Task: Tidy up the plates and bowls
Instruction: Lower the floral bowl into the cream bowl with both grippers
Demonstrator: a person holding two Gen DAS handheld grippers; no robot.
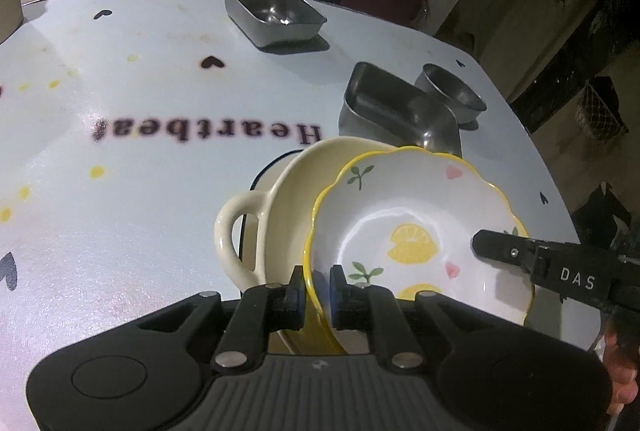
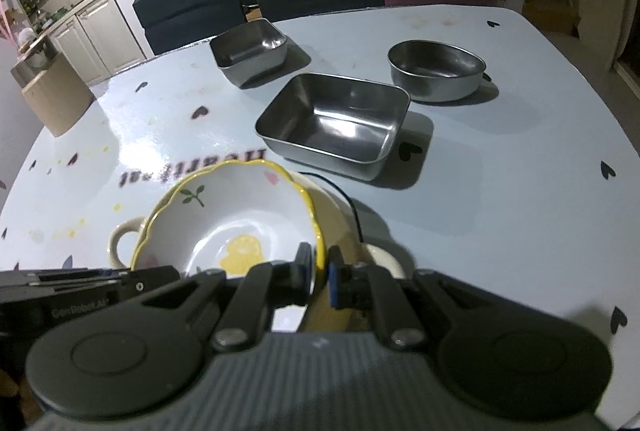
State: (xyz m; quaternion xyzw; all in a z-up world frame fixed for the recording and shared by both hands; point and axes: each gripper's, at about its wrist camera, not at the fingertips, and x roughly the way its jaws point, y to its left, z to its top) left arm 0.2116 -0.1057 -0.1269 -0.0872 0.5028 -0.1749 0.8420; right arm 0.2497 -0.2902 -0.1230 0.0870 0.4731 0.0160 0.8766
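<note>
Both of my hand-held grippers pinch the scalloped lemon plate. My left hand-held gripper (image 1: 317, 291) has its jaws nearly together on the near left part of the yellow rim, and my right hand-held gripper (image 2: 319, 277) grips the opposite side the same narrow way.

Largest is the worktop (image 1: 120, 191), pale blue, printed with hearts and a dark word. Three steel containers stand on it further back: a rectangular steel tray (image 2: 334, 123) with its long axis running from near left to far right in the right view, a square steel tray (image 2: 250, 51) beyond it, and a round steel bowl (image 2: 436, 69) to the right, all apart from one another.

Nearest me, the cream handled dish (image 1: 280, 191) has its loop handle pointing left in both views. The lemon plate (image 1: 400, 231) is tilted over that dish, its printed face turned up and toward the cameras, the edge furthest from me raised. Whether it touches the dish I cannot tell.
</note>
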